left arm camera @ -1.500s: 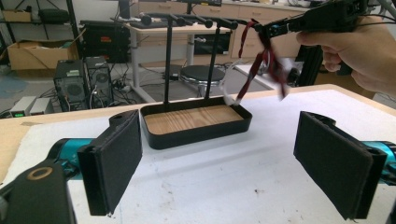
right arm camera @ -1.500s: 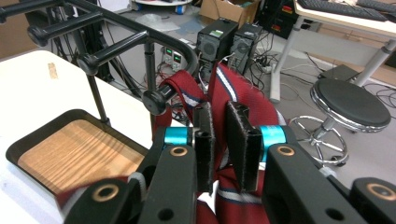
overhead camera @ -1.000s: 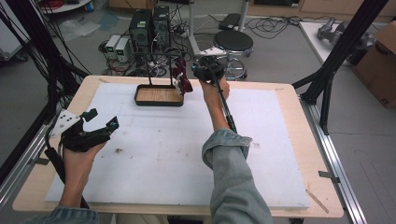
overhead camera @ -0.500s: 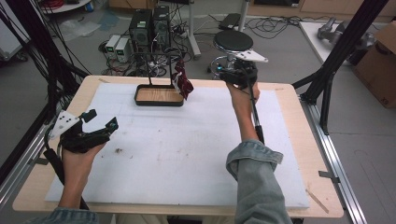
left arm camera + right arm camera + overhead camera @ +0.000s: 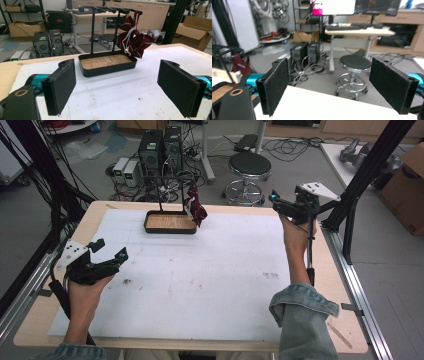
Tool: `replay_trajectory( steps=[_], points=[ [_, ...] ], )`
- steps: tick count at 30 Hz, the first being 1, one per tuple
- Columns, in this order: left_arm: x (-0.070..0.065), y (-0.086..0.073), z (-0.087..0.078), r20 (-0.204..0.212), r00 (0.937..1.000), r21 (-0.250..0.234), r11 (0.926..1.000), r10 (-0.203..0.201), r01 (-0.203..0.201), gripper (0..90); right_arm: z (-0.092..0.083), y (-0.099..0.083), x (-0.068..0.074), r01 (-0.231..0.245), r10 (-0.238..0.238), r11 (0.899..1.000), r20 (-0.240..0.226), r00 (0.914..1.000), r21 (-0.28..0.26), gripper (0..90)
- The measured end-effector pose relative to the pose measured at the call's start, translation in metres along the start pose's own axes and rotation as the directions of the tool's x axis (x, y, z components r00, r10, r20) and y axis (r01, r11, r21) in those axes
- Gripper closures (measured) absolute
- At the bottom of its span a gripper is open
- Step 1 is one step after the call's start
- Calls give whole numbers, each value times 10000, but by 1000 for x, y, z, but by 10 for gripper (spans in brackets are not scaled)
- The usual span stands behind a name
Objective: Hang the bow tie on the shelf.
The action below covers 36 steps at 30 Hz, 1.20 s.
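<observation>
A black stand with a wood-floored tray (image 5: 169, 223) sits at the far middle of the table. A dark red striped cloth with a white cord (image 5: 195, 208) hangs from the right end of its top bar (image 5: 165, 179). My left gripper (image 5: 110, 250) rests low at the near left, open and holding nothing. In the left gripper view its jaws (image 5: 117, 92) frame the tray (image 5: 107, 63) and the cloth (image 5: 133, 41). My right gripper (image 5: 286, 200) is raised at the table's far right edge, open and holding nothing. It faces the room beyond (image 5: 342, 85), with the cloth (image 5: 239, 62) at the far left.
A white mat (image 5: 210, 270) covers most of the wooden table. Behind the table stand a round stool (image 5: 249, 167) and computer towers (image 5: 160, 147) among cables. Black frame posts (image 5: 360, 185) rise at the right edge, close to the right gripper.
My right gripper has swung away from the stand and cloth, rightward to the table's far right edge. The left gripper has stayed put.
</observation>
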<state>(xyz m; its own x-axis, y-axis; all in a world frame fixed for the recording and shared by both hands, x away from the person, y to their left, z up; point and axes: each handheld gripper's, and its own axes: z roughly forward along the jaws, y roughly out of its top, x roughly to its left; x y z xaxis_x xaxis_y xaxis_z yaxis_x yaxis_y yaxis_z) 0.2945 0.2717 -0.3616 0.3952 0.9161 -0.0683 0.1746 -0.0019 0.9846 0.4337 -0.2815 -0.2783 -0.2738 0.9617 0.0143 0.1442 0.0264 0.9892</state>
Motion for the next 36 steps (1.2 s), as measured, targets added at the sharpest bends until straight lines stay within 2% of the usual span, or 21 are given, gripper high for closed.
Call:
replay_trajectory(
  steps=[1,2,3,4,5,6,7,8,12,13,14,15,16,17,18,21,28,29,31,33,36],
  points=[
    [0,0,0,-13,10000,-5,10000,-7,7,157,-10,-3,-6,-26,26,10000,84,10000,-4,147],
    [0,0,0,-18,10000,0,10000,-4,4,157,-10,-3,-6,-26,26,10000,84,10000,-4,147],
    [0,-1,0,-33,10000,0,10000,-37,37,157,-16,-3,-12,-170,165,9991,135,9998,382,117],
    [1,-1,1,-48,10000,4,10000,-47,47,157,-16,-3,-12,-170,165,9991,135,9998,382,117],
    [1,-2,1,-81,9999,45,10000,-59,59,157,-26,-6,-17,-368,367,9993,91,9993,84,118],
    [1,-2,1,-81,9999,45,10000,-59,59,157,-26,-6,-17,-368,367,9993,91,9993,84,118],
    [2,-2,2,-74,10000,67,10000,-30,30,157,-36,-11,-20,-429,429,9991,85,9990,-24,118],
    [1,-3,3,-83,10000,69,10000,-43,44,157,-36,-11,-20,-429,429,9991,85,9990,-24,118],
    [-1,-4,5,-21,10000,170,9999,11,-10,157,-57,-22,-25,-327,328,9993,51,9994,-152,118],
    [-1,-4,6,-21,10000,191,9998,28,-28,157,-69,-29,-28,-315,315,9993,7,9995,-209,117],
    [-2,-5,7,-6,10000,211,9998,60,-60,157,-69,-29,-28,-315,315,9993,7,9995,-209,117],
    [-2,-5,7,-1,10000,251,9997,78,-78,157,-81,-36,-30,-399,399,9989,6,9992,-229,117],
    [-2,-5,7,3,10000,230,9997,47,-48,157,-81,-36,-30,-399,399,9989,6,9992,-229,117],
    [-2,-5,8,-3,10000,265,9996,66,-66,157,-93,-44,-33,-506,507,9984,42,9987,-265,117],
    [-2,-6,8,-12,10000,274,9996,68,-67,157,-93,-44,-33,-506,507,9984,42,9987,-265,117],
    [-2,-6,8,-35,10000,265,9996,55,-55,157,-116,-63,-38,-715,710,9965,-124,9974,-443,117],
    [-2,-6,7,-66,9999,283,9996,91,-89,157,-146,-92,-40,-933,900,9918,-409,9951,-878,112],
    [-2,-7,8,-76,9999,306,9995,73,-71,157,-153,-102,-39,-1017,973,9901,-486,9941,-969,111],
    [-2,-8,8,-83,9999,346,9994,100,-98,157,-155,-106,-38,-1032,983,9901,-553,9936,-949,111],
    [-2,-8,8,-94,9999,372,9993,95,-91,157,-163,-125,-34,-1147,1093,9897,-656,9918,-855,111],
    [-2,-9,9,-116,9998,409,9991,130,-126,157,-166,-136,-31,-1271,1218,9887,-681,9902,-799,112]
  ],
)
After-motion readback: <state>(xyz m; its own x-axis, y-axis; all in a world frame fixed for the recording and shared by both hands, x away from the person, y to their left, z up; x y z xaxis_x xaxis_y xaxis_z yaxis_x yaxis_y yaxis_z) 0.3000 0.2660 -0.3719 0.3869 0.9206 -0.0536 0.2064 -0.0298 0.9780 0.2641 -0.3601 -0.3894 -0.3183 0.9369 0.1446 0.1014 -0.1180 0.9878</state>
